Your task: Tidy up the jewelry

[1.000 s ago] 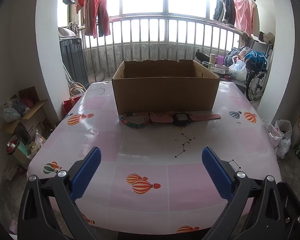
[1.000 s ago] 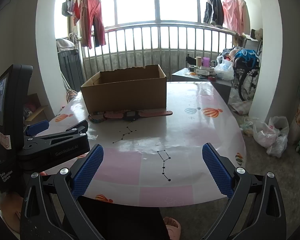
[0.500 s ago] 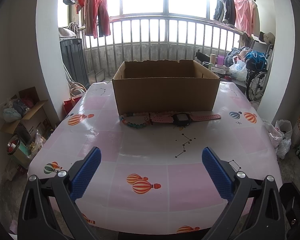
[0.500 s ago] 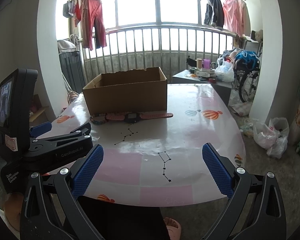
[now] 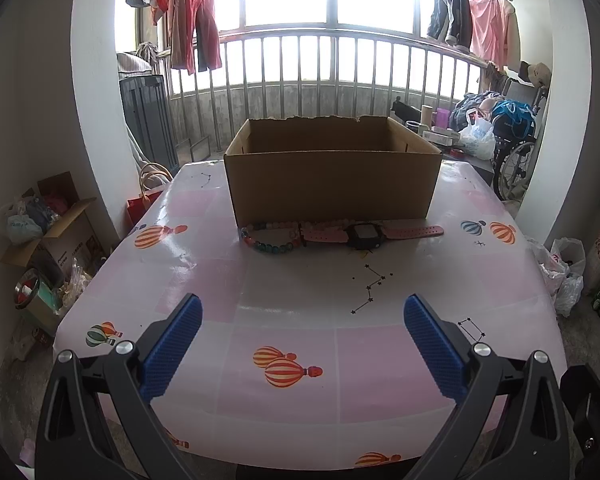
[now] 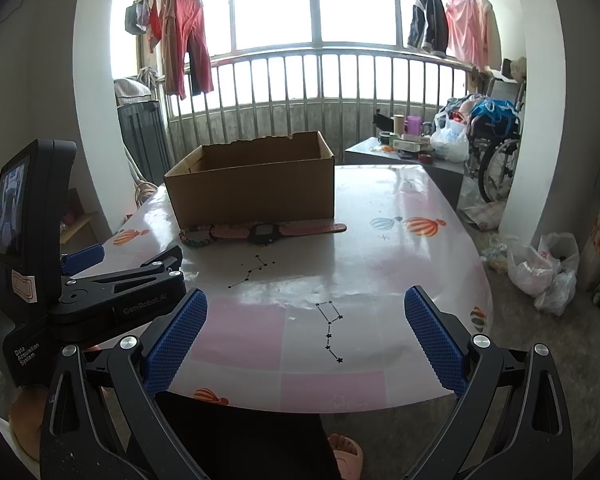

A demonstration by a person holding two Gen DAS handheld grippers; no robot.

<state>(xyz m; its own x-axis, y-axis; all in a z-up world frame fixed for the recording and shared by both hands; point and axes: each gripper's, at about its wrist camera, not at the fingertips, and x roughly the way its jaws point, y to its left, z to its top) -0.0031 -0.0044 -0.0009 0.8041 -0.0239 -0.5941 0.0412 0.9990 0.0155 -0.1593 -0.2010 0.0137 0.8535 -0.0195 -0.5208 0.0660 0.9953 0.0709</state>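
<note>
Left wrist view
Left gripper [image 5: 302, 322]: spread wide, nothing held, hovering above the near table [image 5: 284, 300].
Beaded bracelet [image 5: 269, 238]: at 12 o'clock, slightly toward 11, lying flat, touching the foot of the cardboard box [image 5: 332, 186].
Pink watch [image 5: 366, 235]: at 12 o'clock, strap stretched flat along the box front, just right of the bracelet, one strap end touching or overlapping the beads.
Handling: judged light; bracelet loose and floppy, best pinched across the near arc of beads; watch best taken at the stiff dark case, strap limp.
Hidden: box floor not visible past the front wall; contents unknown.

Right wrist view
Right gripper [image 6: 306, 326]: also spread wide, empty, over the table's near edge.
Left gripper [image 6: 112, 276]: at 9 o'clock, seen from the side.
Jewelry: at 11 o'clock, well apart from both grippers.
Hard to make out: bracelet [image 6: 196, 238] small and glare-washed, possibly partly behind the watch [image 6: 266, 233] strap.
</note>
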